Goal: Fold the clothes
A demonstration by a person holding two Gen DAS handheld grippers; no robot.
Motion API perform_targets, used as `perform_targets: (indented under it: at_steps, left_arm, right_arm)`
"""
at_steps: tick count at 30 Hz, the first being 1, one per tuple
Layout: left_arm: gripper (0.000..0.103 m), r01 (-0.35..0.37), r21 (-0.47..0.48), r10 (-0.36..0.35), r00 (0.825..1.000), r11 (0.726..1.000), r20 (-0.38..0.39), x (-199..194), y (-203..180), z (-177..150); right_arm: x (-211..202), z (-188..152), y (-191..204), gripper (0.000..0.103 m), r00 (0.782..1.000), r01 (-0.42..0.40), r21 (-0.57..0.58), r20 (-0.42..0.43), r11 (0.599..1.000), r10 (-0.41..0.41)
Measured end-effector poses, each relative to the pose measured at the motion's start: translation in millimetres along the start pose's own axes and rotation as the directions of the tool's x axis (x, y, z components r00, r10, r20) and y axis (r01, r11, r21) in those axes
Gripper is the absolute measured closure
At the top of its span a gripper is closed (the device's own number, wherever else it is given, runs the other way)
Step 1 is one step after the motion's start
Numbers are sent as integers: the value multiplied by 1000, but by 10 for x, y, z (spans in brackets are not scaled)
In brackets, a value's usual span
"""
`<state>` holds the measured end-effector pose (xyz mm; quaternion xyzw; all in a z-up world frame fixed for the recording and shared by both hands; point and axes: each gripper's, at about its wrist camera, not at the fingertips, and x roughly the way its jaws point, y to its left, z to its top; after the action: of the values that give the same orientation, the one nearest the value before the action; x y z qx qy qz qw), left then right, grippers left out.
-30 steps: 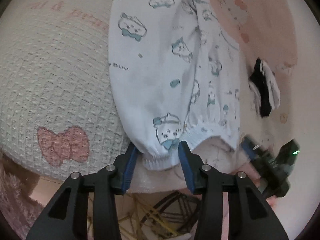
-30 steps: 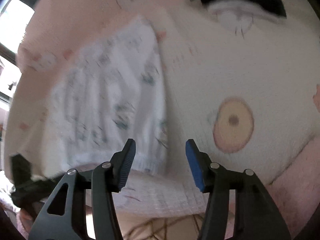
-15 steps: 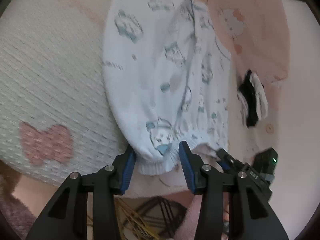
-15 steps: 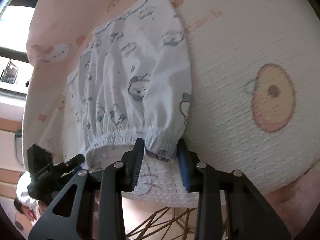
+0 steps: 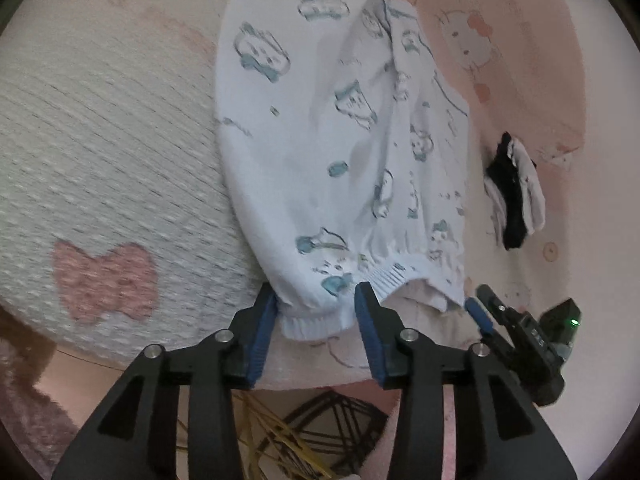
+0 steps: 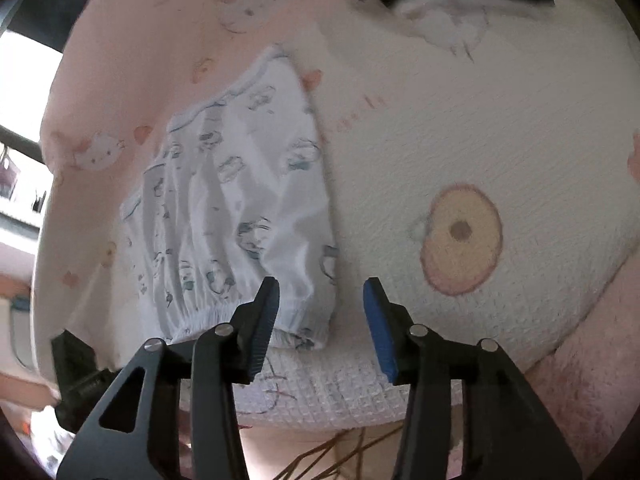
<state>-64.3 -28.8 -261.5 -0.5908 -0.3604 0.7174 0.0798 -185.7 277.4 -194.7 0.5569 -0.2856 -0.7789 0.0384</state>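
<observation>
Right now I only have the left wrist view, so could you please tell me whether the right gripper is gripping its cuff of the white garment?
Observer: No; the right gripper has just been opening, and the cuff of the white garment lies between its jaws beside one pad, clear of the other.
Operator: What is beside that cuff?
Observer: Bare waffle blanket with a large yellow ring print.
Operator: And beyond the bed?
Observer: A bright window at the left edge.

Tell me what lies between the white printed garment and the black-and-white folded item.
Nothing: in the left wrist view only a bare strip of pink bedding separates the garment from the black-and-white item.
</observation>
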Motion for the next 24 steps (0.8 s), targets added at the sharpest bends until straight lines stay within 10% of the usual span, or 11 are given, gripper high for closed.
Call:
perform_targets:
  at_steps: [9, 16, 19, 24]
  left_arm:
    - [85, -274, 77, 260, 952, 959, 161, -223, -119, -10]
    - [73, -91, -29, 93, 994, 995, 54, -168, 108, 52]
    - [58, -10, -27, 11, 999, 1000, 37, -139, 71, 54]
    - [58, -19, -6, 19, 999, 1000, 42, -50, -6, 29]
  right_arm:
    - [209, -40, 246, 56, 994, 77, -136, -71, 988, -87]
    - [279, -39, 430, 42, 992, 67, -209, -94, 976, -88]
    - [298, -15, 397, 64, 991, -29, -175, -133, 984, 6]
    - [522, 43, 538, 62, 991, -33, -167, -131, 985, 11]
